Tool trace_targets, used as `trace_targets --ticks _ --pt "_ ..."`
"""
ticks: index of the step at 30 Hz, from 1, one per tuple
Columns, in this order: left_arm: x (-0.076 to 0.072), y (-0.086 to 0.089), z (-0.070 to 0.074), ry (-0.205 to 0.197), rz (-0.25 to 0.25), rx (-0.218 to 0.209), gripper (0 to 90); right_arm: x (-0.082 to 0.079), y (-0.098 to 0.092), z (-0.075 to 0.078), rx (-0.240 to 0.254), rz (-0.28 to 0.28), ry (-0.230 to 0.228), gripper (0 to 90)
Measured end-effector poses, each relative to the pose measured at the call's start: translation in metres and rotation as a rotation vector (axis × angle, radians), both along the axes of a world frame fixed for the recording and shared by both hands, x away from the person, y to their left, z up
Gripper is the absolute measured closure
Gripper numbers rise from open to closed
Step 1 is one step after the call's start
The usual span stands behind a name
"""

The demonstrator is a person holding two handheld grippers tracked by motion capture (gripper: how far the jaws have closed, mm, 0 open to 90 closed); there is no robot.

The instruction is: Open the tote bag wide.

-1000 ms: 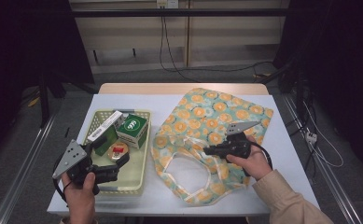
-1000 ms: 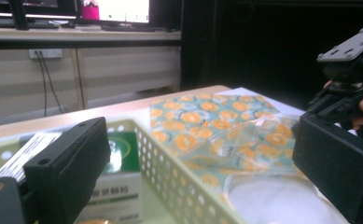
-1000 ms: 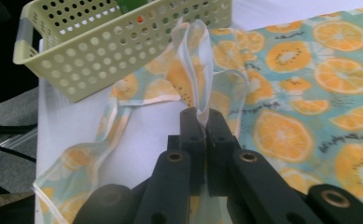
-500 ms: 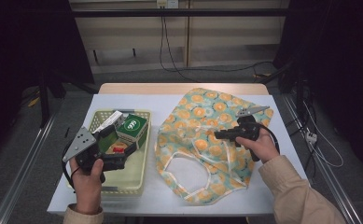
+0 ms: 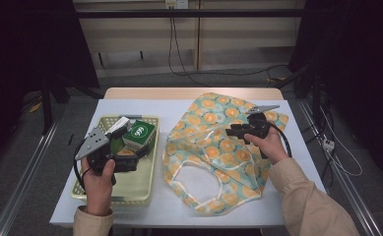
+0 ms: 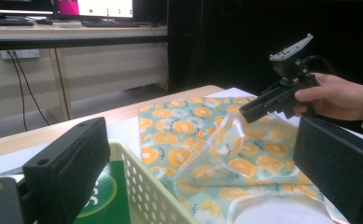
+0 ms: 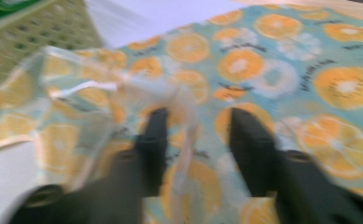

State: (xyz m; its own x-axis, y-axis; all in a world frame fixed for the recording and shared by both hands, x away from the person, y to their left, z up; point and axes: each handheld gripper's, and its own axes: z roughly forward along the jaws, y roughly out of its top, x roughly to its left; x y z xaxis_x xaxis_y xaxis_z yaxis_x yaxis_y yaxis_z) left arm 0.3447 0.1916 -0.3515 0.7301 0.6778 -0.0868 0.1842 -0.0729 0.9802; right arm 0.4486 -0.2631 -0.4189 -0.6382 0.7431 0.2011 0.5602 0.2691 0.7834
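The right gripper (image 5: 231,131) hangs over the orange-print bag (image 5: 213,147), its jaws parted; they have just been opening, and a fold of the bag's thin, half-clear upper layer (image 7: 184,135) stands between them without being pinched (the right gripper view is blurred, but the gap on either side of the fold shows). In the left gripper view that same layer rises in a peak (image 6: 235,126) right under the gripper's tip. The right hand (image 5: 268,145) grasps the gripper from about four o'clock. The bag lies spread on the right half of the table (image 5: 297,162), its looped handles (image 5: 199,184) toward six o'clock.

At nine o'clock from the bag, the left gripper (image 5: 142,151) hovers over the yellow basket (image 5: 130,189), released, its jaws wide apart with nothing between them. The left hand (image 5: 99,172) holds it from six o'clock. A green box (image 5: 139,134) sits in the basket toward twelve o'clock, just beyond the jaws.
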Motion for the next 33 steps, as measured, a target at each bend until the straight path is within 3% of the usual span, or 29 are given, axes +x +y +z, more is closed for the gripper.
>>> trace_targets --ticks 2,4,7,9,12,14,16,20,26,33 --pt "0.001 0.002 -0.001 0.002 0.003 -0.005 3.7 -0.003 0.0 0.003 -0.022 0.019 -0.017 53.3" --pt "0.001 0.003 -0.002 -0.003 0.006 -0.01 3.7 -0.01 0.001 0.008 -0.06 -0.002 -0.052 40.6" --pt "0.0 0.005 -0.001 -0.01 0.014 -0.016 3.7 -0.024 0.002 0.019 -0.085 -0.015 -0.1 33.3" --pt "-0.001 0.006 -0.001 -0.013 0.012 -0.012 3.7 -0.037 0.005 0.024 -0.074 0.007 -0.139 32.8" --pt "0.0 0.007 -0.003 -0.013 0.014 -0.006 3.7 -0.057 0.013 0.028 -0.109 0.042 -0.178 29.0" --pt "-0.001 0.006 -0.004 -0.006 0.011 -0.012 3.7 -0.071 0.019 0.027 -0.101 0.087 -0.177 28.0" --pt "-0.001 0.006 -0.005 -0.003 0.011 -0.012 3.7 -0.083 0.025 0.021 -0.095 0.123 -0.147 30.4" --pt "-0.002 0.003 -0.008 0.005 0.008 -0.014 3.7 -0.097 0.033 -0.004 -0.107 0.156 -0.095 44.7" --pt "-0.002 -0.001 -0.009 0.007 -0.002 0.0 3.7 -0.097 0.044 -0.033 -0.148 0.194 -0.029 58.7" --pt "-0.002 -0.001 -0.009 0.008 -0.009 0.002 3.7 -0.094 0.047 -0.038 -0.19 0.186 -0.024 75.8"
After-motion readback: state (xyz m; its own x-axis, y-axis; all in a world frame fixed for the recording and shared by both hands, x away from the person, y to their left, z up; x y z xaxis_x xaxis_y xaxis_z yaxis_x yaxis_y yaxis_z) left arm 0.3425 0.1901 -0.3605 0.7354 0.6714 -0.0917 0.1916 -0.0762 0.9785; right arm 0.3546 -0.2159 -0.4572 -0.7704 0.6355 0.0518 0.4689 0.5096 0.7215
